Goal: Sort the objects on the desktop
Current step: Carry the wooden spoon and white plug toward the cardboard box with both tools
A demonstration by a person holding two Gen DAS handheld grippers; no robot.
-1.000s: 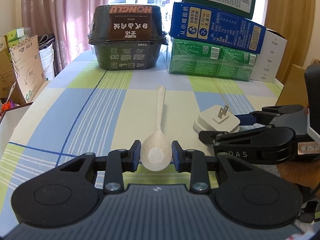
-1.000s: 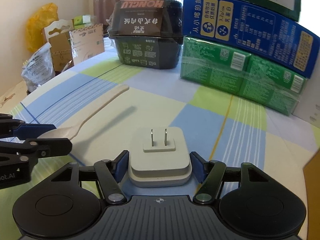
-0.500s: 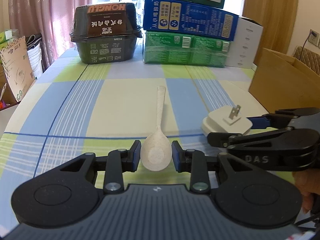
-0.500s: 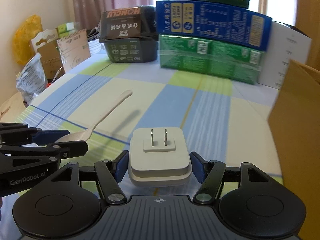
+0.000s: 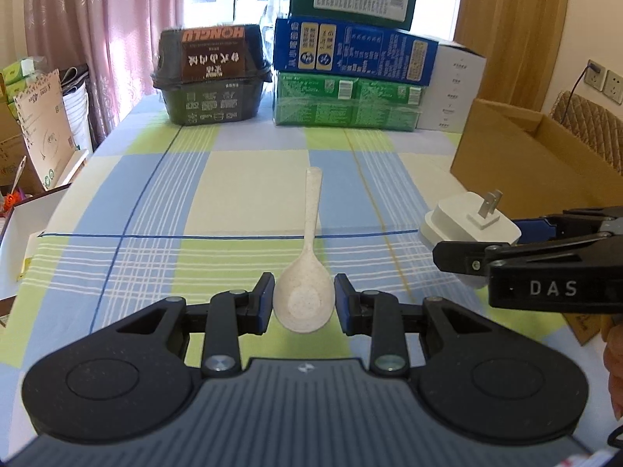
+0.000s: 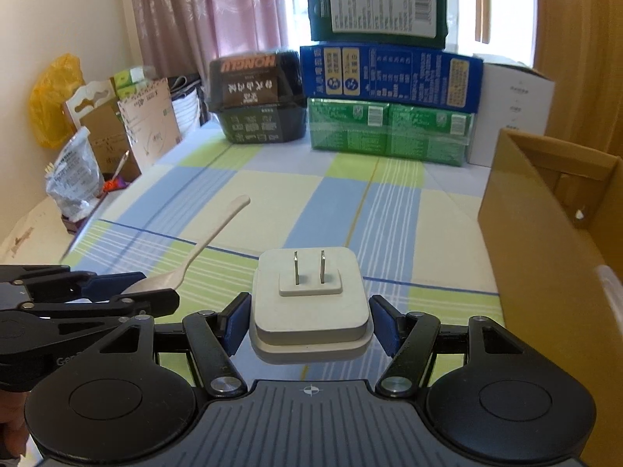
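Checked blue, green and cream tablecloth [image 5: 241, 190] with stacked cartons [image 5: 350, 78] at the far edge and an open brown cardboard box [image 6: 545, 233] at right; left gripper [image 5: 303, 303] clasps a cream speckled plastic spoon [image 5: 307, 272] by its bowl, handle pointing away, while right gripper [image 6: 309, 321] beside it clamps a white two-pin plug adapter [image 6: 309, 299], both held level above the cloth.

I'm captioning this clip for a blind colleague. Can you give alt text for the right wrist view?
The right gripper clamps a white square plug adapter, prongs up, above a blue, green and cream checked tablecloth. At left, the left gripper holds a cream plastic spoon; an open brown cardboard box stands at right.
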